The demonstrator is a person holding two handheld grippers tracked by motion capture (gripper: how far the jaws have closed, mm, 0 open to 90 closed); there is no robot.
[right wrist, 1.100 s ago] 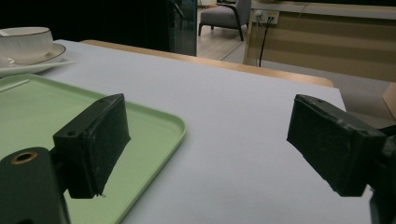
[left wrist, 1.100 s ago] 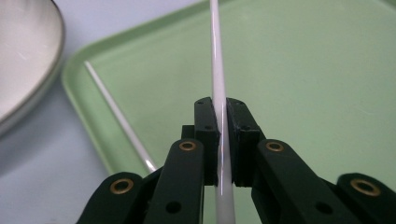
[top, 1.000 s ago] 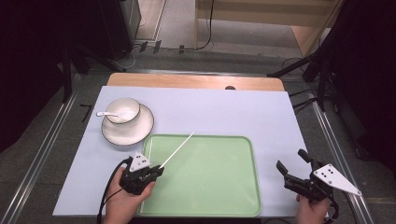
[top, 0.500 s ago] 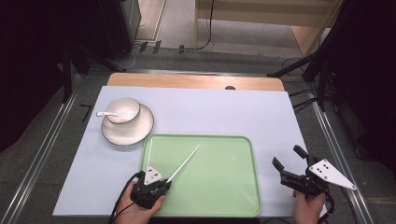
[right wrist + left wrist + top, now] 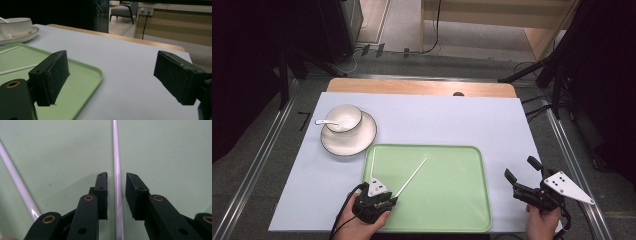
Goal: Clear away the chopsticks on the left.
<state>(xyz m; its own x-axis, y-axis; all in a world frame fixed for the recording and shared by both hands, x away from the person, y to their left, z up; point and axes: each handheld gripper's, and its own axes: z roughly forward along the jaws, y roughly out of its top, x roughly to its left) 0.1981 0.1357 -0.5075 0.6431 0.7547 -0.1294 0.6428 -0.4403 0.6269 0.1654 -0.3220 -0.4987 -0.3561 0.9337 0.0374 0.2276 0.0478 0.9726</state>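
Observation:
Two thin white chopsticks lie on the green tray (image 5: 447, 200). One chopstick (image 5: 412, 175) runs diagonally, and its near end passes between the jaws of my left gripper (image 5: 388, 199) at the tray's near left corner. In the left gripper view that chopstick (image 5: 115, 152) rests on the tray in the narrow gap of the left gripper (image 5: 116, 180), apart from both pads. The other chopstick (image 5: 372, 165) lies by the tray's left rim, also seen as the second chopstick (image 5: 15, 180). My right gripper (image 5: 521, 168) (image 5: 112, 67) hovers wide open over the table, right of the tray (image 5: 82, 75).
A white bowl (image 5: 343, 117) with a spoon (image 5: 326, 121) stands on a saucer (image 5: 354, 142) beyond the tray's far left corner. The pale blue mat (image 5: 472, 120) covers the table. Metal rails (image 5: 257, 165) run along both sides.
My left gripper drew back toward the near edge with the diagonal chopstick and has since stayed still. My right gripper shifted slightly forward and left.

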